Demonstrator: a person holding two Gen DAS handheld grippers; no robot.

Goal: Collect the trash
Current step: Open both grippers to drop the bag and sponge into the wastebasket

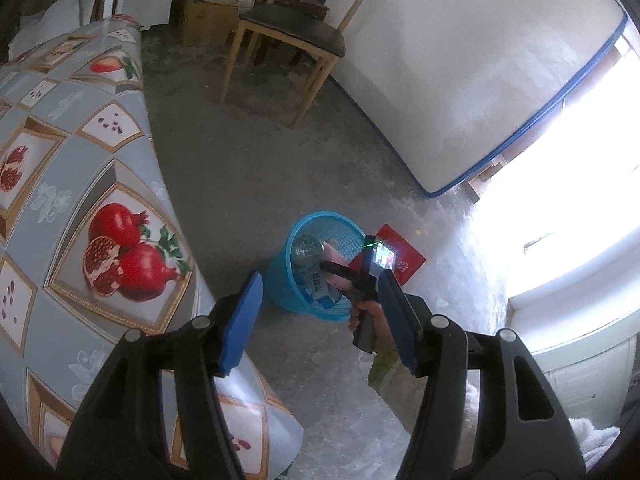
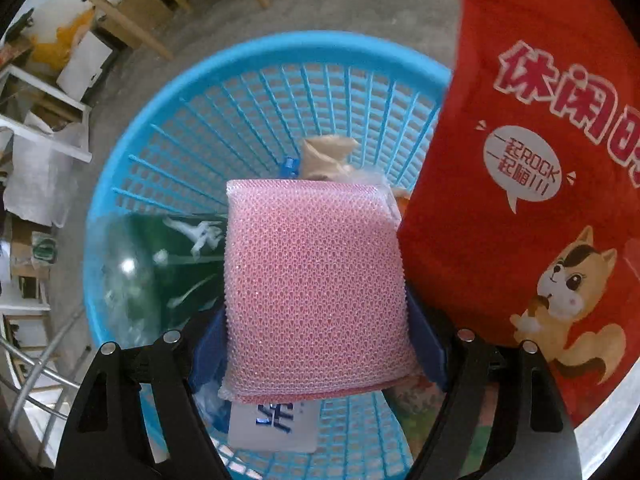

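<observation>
The pink mesh scouring sponge [image 2: 316, 284] sits clamped by its two side edges between the blue pads of the right gripper [image 2: 316, 344], its long axis pointing away from the camera, down into the blue plastic wastebasket [image 2: 132, 184]. The right wrist view alone shows a green bottle [image 2: 168, 264] and a red snack bag [image 2: 520, 200] at the basket's rim. The left wrist view alone shows the left gripper [image 1: 320, 320] spread and empty above the floor, beside the fruit-patterned tablecloth [image 1: 80, 200], with a wooden chair [image 1: 292, 40] beyond.
</observation>
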